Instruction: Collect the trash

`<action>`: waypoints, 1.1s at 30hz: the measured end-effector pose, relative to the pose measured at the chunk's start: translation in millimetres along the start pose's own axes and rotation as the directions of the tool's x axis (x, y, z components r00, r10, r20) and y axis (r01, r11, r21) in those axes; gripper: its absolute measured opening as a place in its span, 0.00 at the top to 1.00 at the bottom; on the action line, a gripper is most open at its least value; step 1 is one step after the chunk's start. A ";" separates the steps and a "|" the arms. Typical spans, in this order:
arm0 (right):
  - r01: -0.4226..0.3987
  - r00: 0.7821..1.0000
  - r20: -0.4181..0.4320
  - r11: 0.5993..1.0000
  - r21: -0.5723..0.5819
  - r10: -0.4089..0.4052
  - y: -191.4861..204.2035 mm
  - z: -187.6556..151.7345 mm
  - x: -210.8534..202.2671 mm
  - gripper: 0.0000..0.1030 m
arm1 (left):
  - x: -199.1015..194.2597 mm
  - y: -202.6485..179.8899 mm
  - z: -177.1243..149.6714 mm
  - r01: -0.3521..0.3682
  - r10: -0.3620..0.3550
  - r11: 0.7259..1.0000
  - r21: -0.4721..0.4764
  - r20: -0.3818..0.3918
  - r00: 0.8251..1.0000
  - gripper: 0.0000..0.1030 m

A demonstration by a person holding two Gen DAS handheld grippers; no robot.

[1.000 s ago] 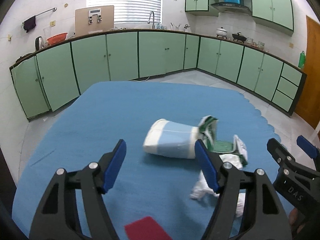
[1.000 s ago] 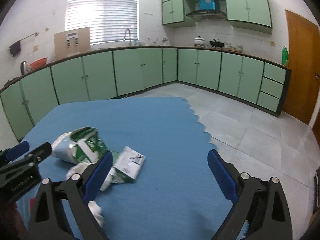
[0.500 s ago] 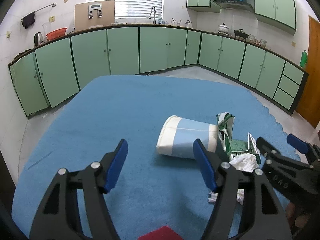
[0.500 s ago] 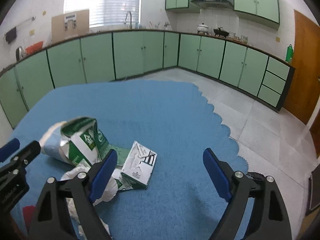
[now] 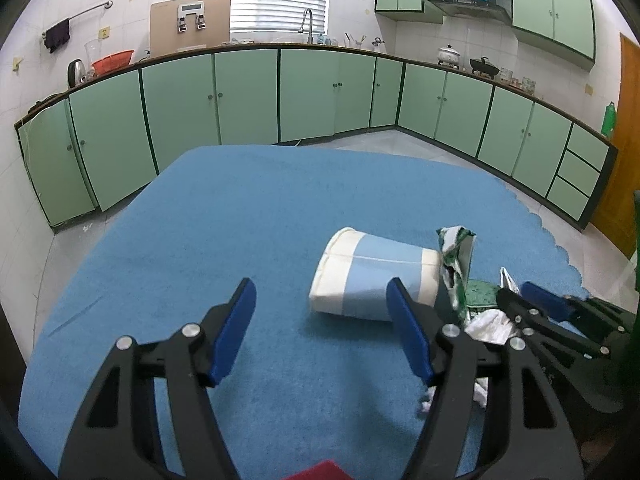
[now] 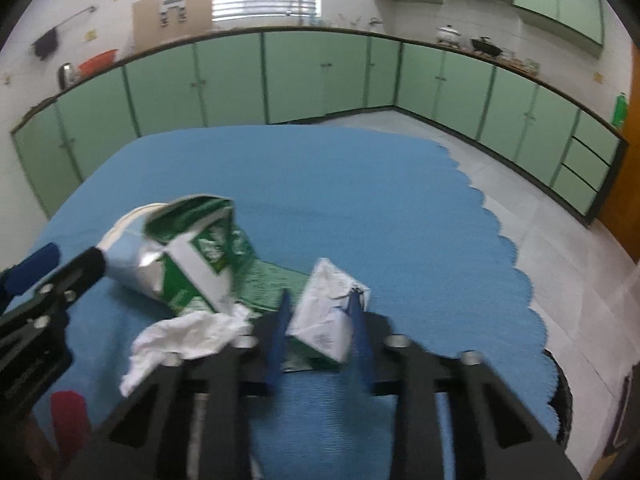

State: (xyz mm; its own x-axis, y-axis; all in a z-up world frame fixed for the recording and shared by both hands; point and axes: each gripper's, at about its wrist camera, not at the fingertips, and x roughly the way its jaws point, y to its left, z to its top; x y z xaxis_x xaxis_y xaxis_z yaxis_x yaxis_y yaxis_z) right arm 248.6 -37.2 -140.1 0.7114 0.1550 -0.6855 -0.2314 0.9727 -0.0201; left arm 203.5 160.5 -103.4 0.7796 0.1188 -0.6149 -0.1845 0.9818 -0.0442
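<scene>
A pile of trash lies on the blue table cloth (image 5: 248,216). A white and light-blue paper cup (image 5: 372,278) lies on its side; it also shows in the right wrist view (image 6: 124,248). A torn green and white carton (image 6: 196,252) leans on it, with a crumpled white tissue (image 6: 188,336) in front. My right gripper (image 6: 320,316) is shut on a small white carton (image 6: 328,320). My left gripper (image 5: 320,312) is open and empty, just near and left of the cup.
A red object (image 6: 68,412) lies at the near left edge of the table. The cloth's scalloped right edge (image 6: 516,264) drops to a tiled floor. Green kitchen cabinets (image 5: 248,92) line the walls behind. A dark round bin rim (image 6: 560,396) shows at the right.
My right gripper moved forward and down and closed on the small white carton. My left gripper stayed open and shifted slightly left of the cup.
</scene>
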 end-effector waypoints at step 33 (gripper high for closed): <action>0.052 0.992 0.111 0.993 0.105 -0.064 -40.5 -0.1 -29.5 0.73 | 32.5 -29.8 8.7 0.157 -0.151 0.987 0.046 -0.111 0.982 0.36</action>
State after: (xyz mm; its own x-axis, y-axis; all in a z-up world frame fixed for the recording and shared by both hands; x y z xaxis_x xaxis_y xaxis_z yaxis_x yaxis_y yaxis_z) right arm 236.9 -81.2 -119.1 0.7939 0.1112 -0.5978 -0.1232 0.9922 0.0209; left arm 239.5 136.4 -115.2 0.7270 -0.0481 -0.6850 -0.0319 0.9941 -0.1037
